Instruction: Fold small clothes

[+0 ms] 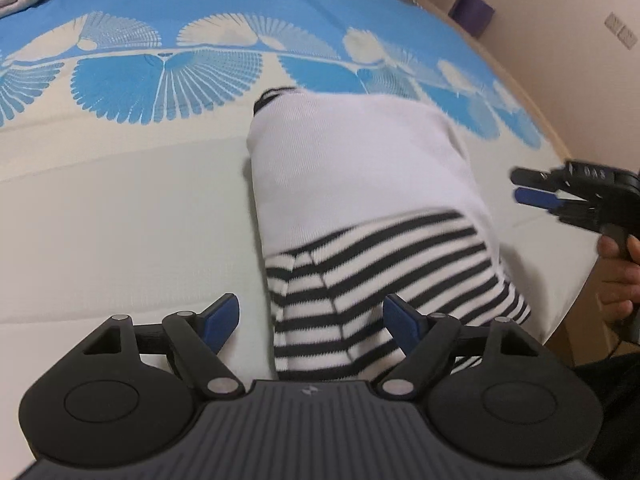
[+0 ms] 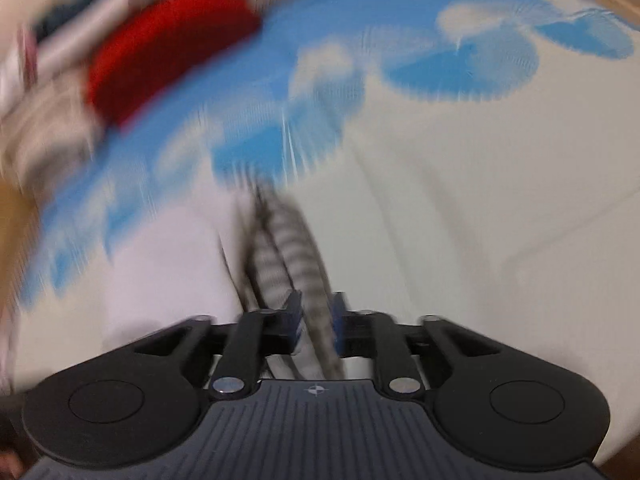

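Left wrist view shows one small garment [image 1: 360, 208], white with a black-striped part, lying on the bed [image 1: 120, 208] at centre. One left tool [image 1: 310, 320] gapes wide over its near striped edge, gripping nothing. One right tool [image 1: 520, 186], at 3 o'clock, stands narrow; blur hides whether it pinches the striped fold, probably to turn it over.

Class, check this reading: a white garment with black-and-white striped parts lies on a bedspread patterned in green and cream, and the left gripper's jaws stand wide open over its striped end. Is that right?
One detail is wrong. The left wrist view shows the bedspread patterned in blue and cream, not green. The rest stands: the white garment with striped parts lies on it, and the left gripper stands wide open over its striped end.
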A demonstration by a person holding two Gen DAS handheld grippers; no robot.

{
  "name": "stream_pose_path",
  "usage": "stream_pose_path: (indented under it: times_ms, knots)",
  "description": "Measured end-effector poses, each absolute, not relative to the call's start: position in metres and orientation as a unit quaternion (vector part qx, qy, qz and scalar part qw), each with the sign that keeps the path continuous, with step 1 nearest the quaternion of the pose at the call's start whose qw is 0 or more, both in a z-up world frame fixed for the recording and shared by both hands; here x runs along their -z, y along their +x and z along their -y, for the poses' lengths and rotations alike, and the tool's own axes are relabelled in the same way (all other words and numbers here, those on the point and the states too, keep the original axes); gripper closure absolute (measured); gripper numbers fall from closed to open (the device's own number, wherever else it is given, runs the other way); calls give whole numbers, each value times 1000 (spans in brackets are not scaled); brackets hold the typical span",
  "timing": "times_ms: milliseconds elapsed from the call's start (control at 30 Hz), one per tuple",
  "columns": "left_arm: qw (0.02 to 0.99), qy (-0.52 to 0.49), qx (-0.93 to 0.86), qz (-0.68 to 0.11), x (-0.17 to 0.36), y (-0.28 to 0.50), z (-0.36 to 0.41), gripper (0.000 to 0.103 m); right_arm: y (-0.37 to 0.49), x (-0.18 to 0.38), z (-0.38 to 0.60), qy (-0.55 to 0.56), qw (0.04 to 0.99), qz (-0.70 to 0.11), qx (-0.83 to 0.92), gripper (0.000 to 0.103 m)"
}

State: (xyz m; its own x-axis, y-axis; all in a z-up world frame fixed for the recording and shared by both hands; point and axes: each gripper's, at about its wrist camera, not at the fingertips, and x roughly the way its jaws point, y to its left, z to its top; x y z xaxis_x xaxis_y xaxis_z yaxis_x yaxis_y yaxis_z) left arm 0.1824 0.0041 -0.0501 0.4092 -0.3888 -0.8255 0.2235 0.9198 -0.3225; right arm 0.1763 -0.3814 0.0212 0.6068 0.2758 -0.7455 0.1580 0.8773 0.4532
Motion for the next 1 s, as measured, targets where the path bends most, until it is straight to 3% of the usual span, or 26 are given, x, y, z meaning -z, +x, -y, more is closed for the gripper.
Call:
stream_pose_path:
  times_ms: [33,133,300,367,400,567,700,800,900,933,1000]
  knots:
    - [835,-88,182,-512,50,183,-5,19,183,-20,381,267,857,-440,-38,59]
    - [831,-108,182,-514,52,186,-6,20,203,-13,371,307,841,-443,-49,54]
    - [827,-107,179,-522,55,189,2,20,233,6,351,319,827,-461,-38,54]
    - [825,-105,181,-525,58,190,4,20,239,8,348,329,828,-453,-40,72]
    - [823,-102,183,-527,59,191,5,20,247,11,343,338,828,-446,-43,96]
    - [818,-66,199,-535,67,187,20,19,244,0,363,394,843,-365,-13,101]
    - [816,-50,192,-543,74,182,20,18,250,22,369,342,827,-441,65,101]
    - [807,-73,185,-556,75,185,9,18,249,16,358,302,836,-455,52,95]
    - [811,-113,180,-546,69,189,-4,19,235,5,356,294,845,-443,49,59]
    - [812,-133,179,-540,67,192,-10,19,230,4,359,301,845,-440,40,52]
    - [811,-174,174,-531,65,198,-18,19,220,-1,364,317,843,-435,18,52]
